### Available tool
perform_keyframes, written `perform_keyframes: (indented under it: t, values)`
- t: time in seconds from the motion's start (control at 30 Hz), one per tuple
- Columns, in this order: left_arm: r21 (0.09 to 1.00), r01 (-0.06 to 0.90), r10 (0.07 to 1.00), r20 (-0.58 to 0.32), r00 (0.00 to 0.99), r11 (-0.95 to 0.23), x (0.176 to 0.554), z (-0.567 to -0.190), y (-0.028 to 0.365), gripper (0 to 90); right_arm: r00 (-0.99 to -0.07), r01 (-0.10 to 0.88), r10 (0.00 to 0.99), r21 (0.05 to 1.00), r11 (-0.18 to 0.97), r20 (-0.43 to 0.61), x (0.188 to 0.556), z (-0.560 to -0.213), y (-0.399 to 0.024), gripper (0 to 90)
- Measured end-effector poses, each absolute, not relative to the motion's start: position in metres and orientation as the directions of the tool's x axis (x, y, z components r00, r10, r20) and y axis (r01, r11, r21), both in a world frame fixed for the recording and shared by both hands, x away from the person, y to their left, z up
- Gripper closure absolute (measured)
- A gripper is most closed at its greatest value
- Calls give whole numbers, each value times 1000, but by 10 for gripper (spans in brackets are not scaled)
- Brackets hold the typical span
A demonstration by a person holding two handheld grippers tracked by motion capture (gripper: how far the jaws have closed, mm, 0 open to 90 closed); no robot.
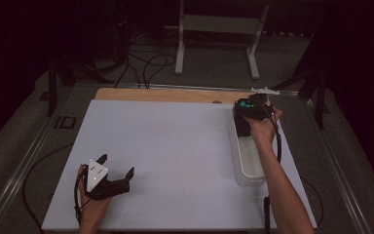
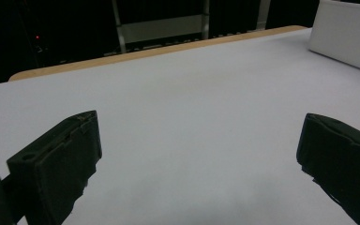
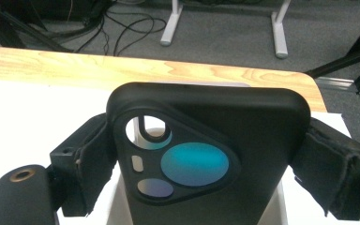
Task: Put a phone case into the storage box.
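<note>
White table bare under left gripper, jaws wide, idle. Clear bin below right gripper, jaws clamped on black phone case. Judgement: case lifted; placing remains.

A wooden table carries a white board covering most of it. A clear plastic bin sits on the board's right edge.
</note>
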State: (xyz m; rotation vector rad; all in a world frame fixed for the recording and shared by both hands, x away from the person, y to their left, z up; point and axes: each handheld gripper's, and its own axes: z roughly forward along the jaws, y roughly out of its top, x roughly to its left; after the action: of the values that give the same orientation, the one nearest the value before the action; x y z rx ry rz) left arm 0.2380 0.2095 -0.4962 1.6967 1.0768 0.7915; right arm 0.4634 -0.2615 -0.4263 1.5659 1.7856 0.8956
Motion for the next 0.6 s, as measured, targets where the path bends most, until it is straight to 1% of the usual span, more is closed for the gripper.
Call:
perform_keyframes:
  t: [0.17,0.3,0.4,0.6]
  values:
    - [937,305,914,33,405,-169,238,-496,209,7,-121,587,993,807,70,2,465,-428,-261,124]
    - [937,305,914,34,404,-169,238,-496,210,7,-135,584,991,808,82,-3,466,-428,-260,113]
    - [938,304,914,33,403,-168,238,-496,210,7,-132,580,991,812,60,21,465,-428,-261,99]
    - [938,304,914,34,404,-169,238,-496,209,7,-151,567,988,821,65,26,464,-425,-262,93]
